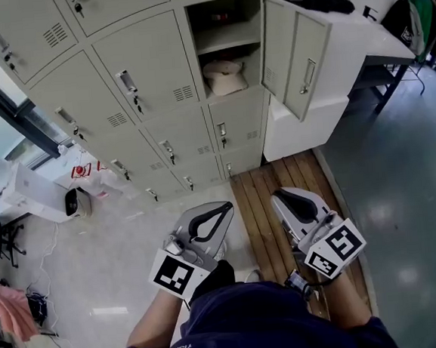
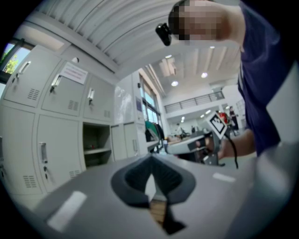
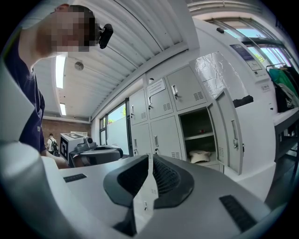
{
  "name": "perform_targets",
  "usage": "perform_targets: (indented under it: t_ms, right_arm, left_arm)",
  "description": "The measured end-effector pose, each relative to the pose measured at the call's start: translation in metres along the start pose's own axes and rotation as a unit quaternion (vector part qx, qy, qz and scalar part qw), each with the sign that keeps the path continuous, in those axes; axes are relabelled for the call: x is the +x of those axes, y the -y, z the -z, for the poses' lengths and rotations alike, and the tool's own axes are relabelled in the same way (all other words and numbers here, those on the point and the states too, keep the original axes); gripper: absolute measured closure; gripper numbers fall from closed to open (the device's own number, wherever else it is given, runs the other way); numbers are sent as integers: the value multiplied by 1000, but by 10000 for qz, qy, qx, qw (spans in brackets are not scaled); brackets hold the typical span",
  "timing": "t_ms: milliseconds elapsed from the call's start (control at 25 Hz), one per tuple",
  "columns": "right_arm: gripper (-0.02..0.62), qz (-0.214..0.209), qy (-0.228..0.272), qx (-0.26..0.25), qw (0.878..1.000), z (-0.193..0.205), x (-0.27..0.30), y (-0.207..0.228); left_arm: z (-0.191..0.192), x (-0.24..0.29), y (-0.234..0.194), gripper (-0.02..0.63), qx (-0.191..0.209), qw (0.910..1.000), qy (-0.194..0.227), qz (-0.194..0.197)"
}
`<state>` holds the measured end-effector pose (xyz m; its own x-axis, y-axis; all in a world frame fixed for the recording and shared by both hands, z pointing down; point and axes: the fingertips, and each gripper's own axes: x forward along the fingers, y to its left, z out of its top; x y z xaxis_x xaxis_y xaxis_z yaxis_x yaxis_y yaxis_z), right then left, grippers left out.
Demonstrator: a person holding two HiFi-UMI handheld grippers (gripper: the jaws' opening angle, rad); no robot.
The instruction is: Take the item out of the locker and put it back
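Observation:
A beige cap lies on the lower shelf of the open locker, whose door swings out to the right. In the right gripper view the cap shows inside the same compartment, ahead and to the right. My left gripper and right gripper are held side by side, low and well short of the lockers. Both are shut with nothing between the jaws. The left gripper sees the open locker to its left. The right gripper points level toward the locker bank.
A small red thing sits on the open locker's upper shelf. A white counter with a dark bundle stands right of the door. A wooden floor strip runs under the grippers. A white box and cables lie at the left.

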<state>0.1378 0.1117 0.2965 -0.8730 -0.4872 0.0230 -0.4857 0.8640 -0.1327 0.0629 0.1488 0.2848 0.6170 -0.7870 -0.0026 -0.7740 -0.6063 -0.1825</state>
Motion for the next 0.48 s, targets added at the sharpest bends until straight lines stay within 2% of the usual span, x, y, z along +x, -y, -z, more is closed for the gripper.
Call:
perform_targets:
  t_ms: [200,480]
  right_arm:
    - [588,153,-67,67,9998,3,30,22]
    - [588,311,-159,163,9993,7,108,53]
  left_arm:
    - [13,14,-35,601,-137,9999,8,74]
    - [34,37,-113,601,-255,9994,23,236]
